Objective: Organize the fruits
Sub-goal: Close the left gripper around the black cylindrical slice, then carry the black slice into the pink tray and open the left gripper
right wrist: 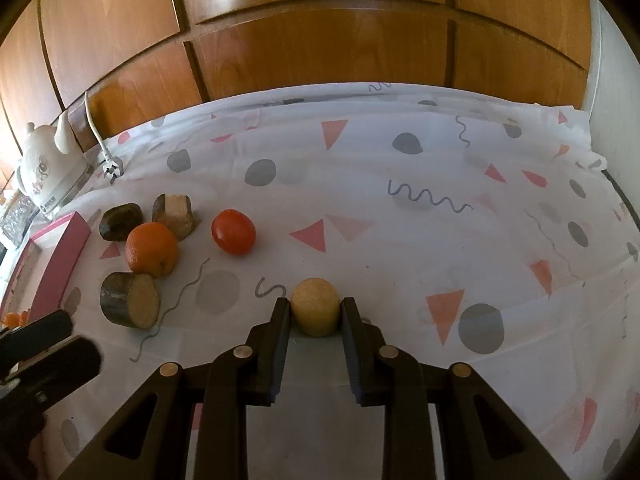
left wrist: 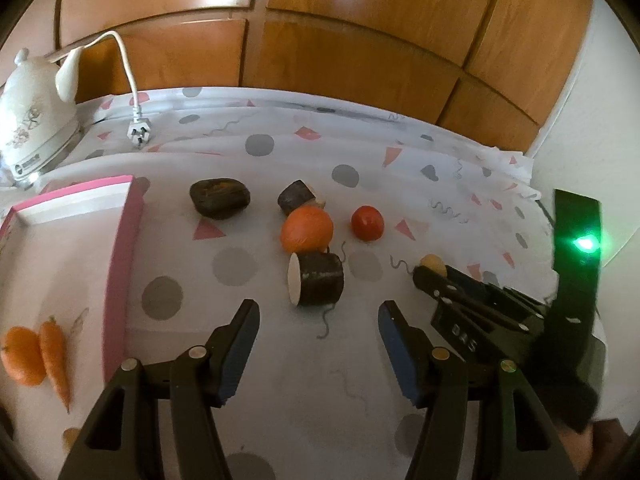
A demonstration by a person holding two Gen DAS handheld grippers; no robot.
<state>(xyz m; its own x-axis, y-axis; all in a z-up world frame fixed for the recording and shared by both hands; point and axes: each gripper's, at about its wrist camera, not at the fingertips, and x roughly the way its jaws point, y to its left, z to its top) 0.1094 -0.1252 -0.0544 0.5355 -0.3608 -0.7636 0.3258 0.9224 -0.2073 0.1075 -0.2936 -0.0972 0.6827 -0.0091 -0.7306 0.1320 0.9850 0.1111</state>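
Right hand-held gripper (right wrist: 314, 309) — fingers closed against a pale yellow fruit (right wrist: 314, 305). Pink box (left wrist: 120, 248) far left, nearer the wide-open, empty left hand-held gripper (left wrist: 316, 312).

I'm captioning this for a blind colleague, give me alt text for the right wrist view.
The right hand-held gripper is closed on a pale yellow round fruit on a patterned tablecloth. To the left lie a tomato, an orange and three dark log pieces.
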